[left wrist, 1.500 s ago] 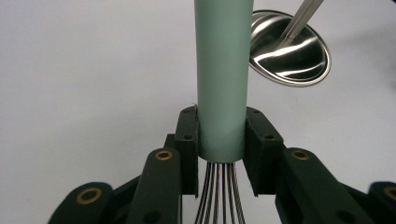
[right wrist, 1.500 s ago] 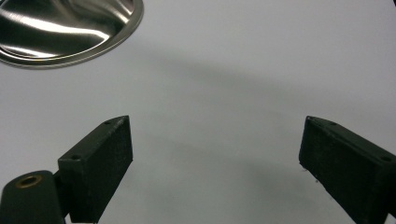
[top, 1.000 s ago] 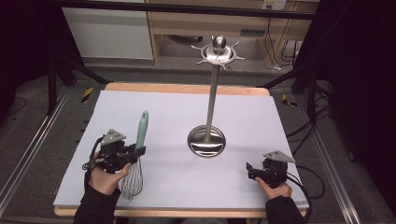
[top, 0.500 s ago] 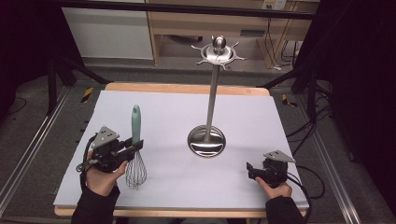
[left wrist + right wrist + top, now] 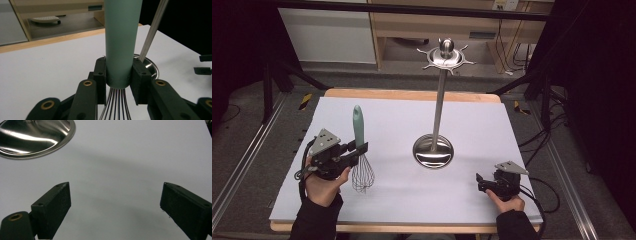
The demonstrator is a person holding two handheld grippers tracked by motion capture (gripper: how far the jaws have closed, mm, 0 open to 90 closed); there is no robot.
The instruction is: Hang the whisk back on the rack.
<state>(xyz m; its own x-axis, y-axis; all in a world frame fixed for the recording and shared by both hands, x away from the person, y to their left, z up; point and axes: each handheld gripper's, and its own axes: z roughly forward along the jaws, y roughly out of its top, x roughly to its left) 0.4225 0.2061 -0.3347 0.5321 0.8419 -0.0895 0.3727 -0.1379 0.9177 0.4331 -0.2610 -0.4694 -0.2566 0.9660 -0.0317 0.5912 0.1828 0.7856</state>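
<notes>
while the right tool (image 5: 480, 181) gapes, the left tool (image 5: 118, 82) clamps the whisk (image 5: 360, 150) upright.

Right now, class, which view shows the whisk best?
The high view: the whole whisk stands upright, wires down, handle up, held by the left gripper. The left gripper view shows just the green handle's base clamped between the jaws, with wires below.

Your whisk (image 5: 360, 155) stands upright, pale green handle up, wire loops down toward the white desk (image 5: 412, 200). The left gripper's (image 5: 118, 82) fingers (image 5: 100, 72) clamp the handle's lower end, one on each side, wires fanning out just beneath them. The steel stand (image 5: 435, 145) rises beyond those fingers, apart from the whisk.
</notes>
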